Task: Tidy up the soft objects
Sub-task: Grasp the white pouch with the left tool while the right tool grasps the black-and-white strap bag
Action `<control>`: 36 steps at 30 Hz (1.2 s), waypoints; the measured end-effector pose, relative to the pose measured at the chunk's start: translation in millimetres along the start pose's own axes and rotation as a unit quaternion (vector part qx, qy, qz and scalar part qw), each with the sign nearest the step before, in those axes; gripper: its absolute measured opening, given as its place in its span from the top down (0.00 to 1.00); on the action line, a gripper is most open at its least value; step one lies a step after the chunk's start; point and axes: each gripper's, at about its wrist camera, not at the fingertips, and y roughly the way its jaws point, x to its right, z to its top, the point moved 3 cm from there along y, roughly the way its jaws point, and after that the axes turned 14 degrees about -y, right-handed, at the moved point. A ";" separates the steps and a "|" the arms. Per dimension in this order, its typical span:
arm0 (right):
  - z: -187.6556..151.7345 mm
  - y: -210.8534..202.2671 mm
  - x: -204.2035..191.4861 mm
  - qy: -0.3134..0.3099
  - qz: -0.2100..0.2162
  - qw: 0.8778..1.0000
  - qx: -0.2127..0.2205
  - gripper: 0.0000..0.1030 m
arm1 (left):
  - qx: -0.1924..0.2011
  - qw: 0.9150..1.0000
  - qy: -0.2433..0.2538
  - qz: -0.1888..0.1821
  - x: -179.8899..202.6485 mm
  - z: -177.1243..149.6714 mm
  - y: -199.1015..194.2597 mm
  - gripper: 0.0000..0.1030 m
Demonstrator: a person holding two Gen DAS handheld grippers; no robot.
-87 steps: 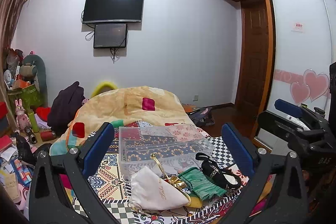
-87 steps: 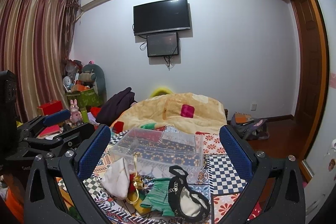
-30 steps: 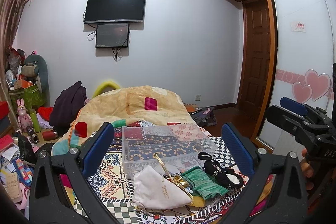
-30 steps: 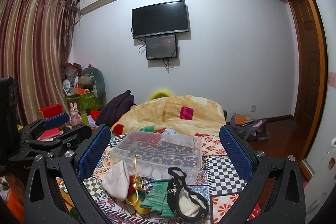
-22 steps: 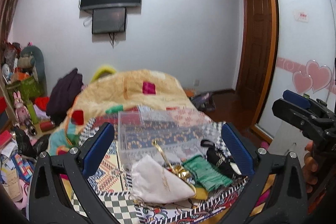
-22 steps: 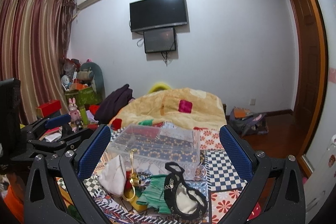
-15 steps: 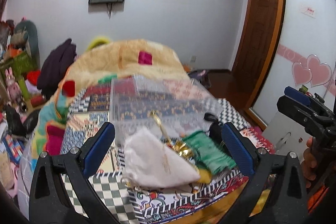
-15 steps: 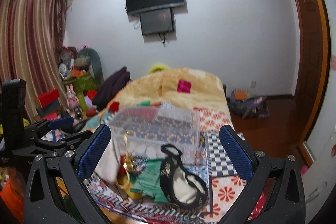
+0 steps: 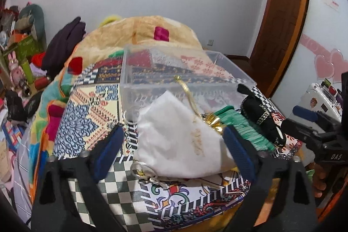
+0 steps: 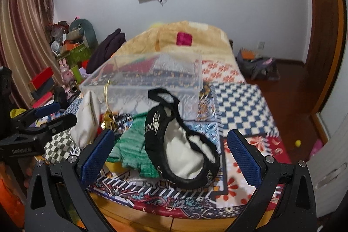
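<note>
A pile of soft objects lies at the near end of a patterned bedspread (image 9: pixel 91 114): a white drawstring pouch (image 9: pixel 178 140), a green knitted piece (image 9: pixel 243 129), a black-trimmed white bag (image 10: pixel 187 153) and a gold-handled item (image 9: pixel 208 119). A clear plastic box (image 9: pixel 174 71) stands just behind them. My left gripper (image 9: pixel 174 147) is open, its fingers on either side of the white pouch, not gripping it. My right gripper (image 10: pixel 169 153) is open, its fingers flanking the green piece (image 10: pixel 132 151) and the black-trimmed bag.
A yellow blanket (image 9: pixel 139 36) is heaped at the far end of the bed. Clutter and boxes (image 10: pixel 43 82) stand at the left by the curtain. A wooden door (image 9: pixel 278 14) and bare wooden floor (image 10: pixel 289 90) lie to the right. A bag (image 10: pixel 256 64) sits on the floor.
Both grippers have moved down and forward towards the pile on the bed. The objects now fill more of each view. The jaws stay open.
</note>
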 end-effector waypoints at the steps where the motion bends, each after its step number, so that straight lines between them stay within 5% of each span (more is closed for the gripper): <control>1: 0.8 4.8 -0.1 0.001 0.003 1.000 -0.004 0.04 | -0.004 1.000 -0.005 -0.001 -2.3 -0.2 2.8 0.17; 7: -0.3 21.2 -5.9 0.018 0.029 0.999 -0.023 0.30 | -0.014 1.000 -0.017 -0.007 -9.0 -3.6 16.0 0.34; 12: -1.2 33.2 -11.5 0.019 0.043 0.998 -0.037 0.67 | -0.033 0.999 -0.029 -0.011 -20.0 -7.0 27.9 0.54; 17: -0.9 28.8 -10.6 0.018 0.043 0.999 -0.025 0.81 | -0.041 0.998 -0.033 -0.021 -26.9 -8.4 33.0 0.82; 22: 1.7 23.0 -9.7 0.014 0.035 0.999 -0.011 0.85 | -0.025 0.999 -0.016 -0.021 -21.2 -8.5 24.5 0.95; 36: 27.0 -13.4 -1.2 0.023 0.013 0.998 0.051 0.88 | 0.065 0.997 0.004 -0.042 -10.1 31.5 -41.2 0.97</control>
